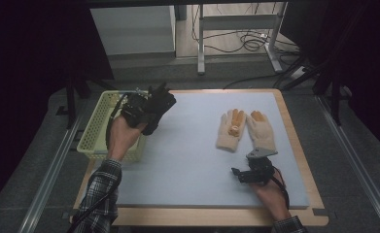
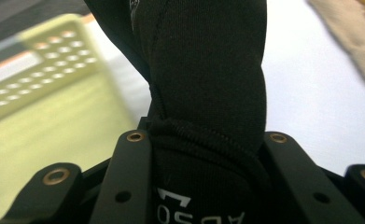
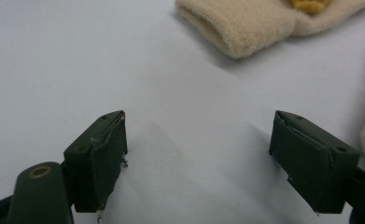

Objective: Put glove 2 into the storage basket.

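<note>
Pale bench (image 1: 187, 160): your left claw (image 1: 159, 99) clamped black glove (image 2: 208, 84) beside basket (image 1: 97, 128), upper left; cream gloves (image 1: 246, 128) remained; right claw (image 3: 196, 154) apart.

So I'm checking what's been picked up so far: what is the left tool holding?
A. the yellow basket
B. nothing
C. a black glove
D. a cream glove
C: the left tool is clamped on a black glove, lifted beside the yellow basket, while both cream gloves lie on the mat.
</note>
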`<state>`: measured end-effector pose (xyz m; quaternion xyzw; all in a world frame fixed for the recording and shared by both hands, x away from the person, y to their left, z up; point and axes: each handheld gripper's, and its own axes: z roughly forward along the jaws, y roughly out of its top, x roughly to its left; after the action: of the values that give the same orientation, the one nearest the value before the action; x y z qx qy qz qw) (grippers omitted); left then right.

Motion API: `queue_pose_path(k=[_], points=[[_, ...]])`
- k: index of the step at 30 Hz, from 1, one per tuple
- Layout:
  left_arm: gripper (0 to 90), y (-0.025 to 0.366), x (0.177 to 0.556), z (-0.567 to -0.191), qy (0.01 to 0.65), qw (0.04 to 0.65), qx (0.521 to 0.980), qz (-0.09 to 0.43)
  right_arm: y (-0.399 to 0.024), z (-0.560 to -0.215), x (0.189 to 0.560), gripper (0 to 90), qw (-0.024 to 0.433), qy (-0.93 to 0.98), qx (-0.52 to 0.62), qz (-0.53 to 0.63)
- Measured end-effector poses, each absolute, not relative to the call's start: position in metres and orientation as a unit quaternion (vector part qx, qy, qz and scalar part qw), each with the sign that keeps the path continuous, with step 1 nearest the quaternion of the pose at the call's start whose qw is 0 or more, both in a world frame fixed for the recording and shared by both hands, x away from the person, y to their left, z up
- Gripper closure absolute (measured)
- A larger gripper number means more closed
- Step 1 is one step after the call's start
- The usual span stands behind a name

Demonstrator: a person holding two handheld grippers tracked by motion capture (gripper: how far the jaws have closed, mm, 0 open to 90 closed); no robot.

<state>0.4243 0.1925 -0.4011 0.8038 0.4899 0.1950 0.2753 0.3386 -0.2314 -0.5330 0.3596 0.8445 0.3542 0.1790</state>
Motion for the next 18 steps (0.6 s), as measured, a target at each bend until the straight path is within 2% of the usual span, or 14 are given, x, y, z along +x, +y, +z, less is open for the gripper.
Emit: queue_pose_path(k=[8, 18], points=[[66.9, 0.242, 0.431, -0.399, 0.531, 0.260, 0.776, 0.219, -0.231, -0.533, 0.339, 18.7, 0.179, 0.845, 0.359, 0.354], [66.3, 0.296, 0.440, -0.428, 0.585, 0.230, 0.747, 0.215, -0.231, -0.533, 0.339, 18.7, 0.179, 0.845, 0.359, 0.354]])
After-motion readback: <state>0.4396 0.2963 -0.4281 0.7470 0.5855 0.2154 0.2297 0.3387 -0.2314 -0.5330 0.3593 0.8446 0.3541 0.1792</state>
